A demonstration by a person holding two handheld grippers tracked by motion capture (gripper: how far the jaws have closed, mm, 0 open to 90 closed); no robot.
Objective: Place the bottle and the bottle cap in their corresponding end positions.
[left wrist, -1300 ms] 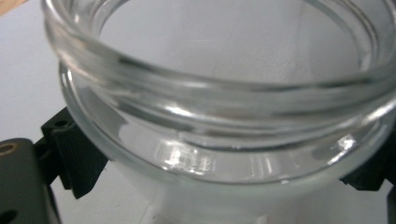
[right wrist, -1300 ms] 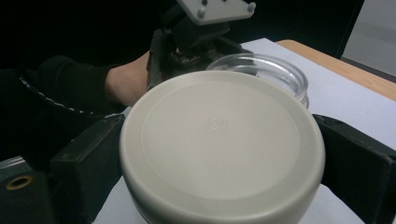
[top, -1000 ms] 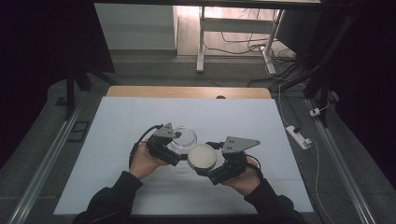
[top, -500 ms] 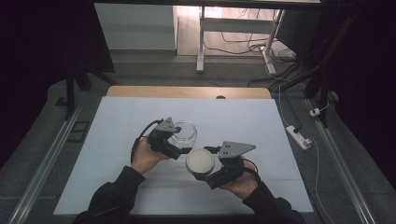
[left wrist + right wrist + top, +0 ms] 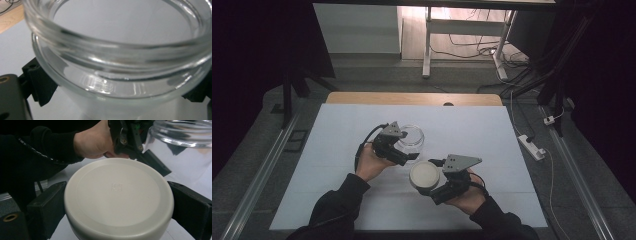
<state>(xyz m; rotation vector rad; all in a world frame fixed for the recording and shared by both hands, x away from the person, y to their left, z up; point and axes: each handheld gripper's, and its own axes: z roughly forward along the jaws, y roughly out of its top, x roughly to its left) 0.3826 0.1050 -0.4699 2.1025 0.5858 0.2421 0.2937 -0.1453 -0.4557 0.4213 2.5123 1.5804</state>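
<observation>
A clear glass jar (image 5: 411,139) with an open threaded mouth (image 5: 117,50) is held over the white table mat, and my left gripper (image 5: 404,152) is shut on its body just under the rim. A round white lid (image 5: 424,176) sits flat between the jaws of my right gripper (image 5: 428,181), which is shut on it. In the right gripper view the lid (image 5: 119,198) spans the space between both jaws, with the jar (image 5: 186,157) and the left gripper (image 5: 136,147) just beyond it. The lid is below and to the right of the jar, apart from it.
The white mat (image 5: 337,135) covers the table, with a wooden edge (image 5: 412,98) at the far side. A power strip (image 5: 531,146) and cables lie on the floor to the right. Metal rails (image 5: 267,165) run along both sides.
My right gripper has carried the lid down and away from the jar. The left gripper with the jar has shifted slightly up and back.
</observation>
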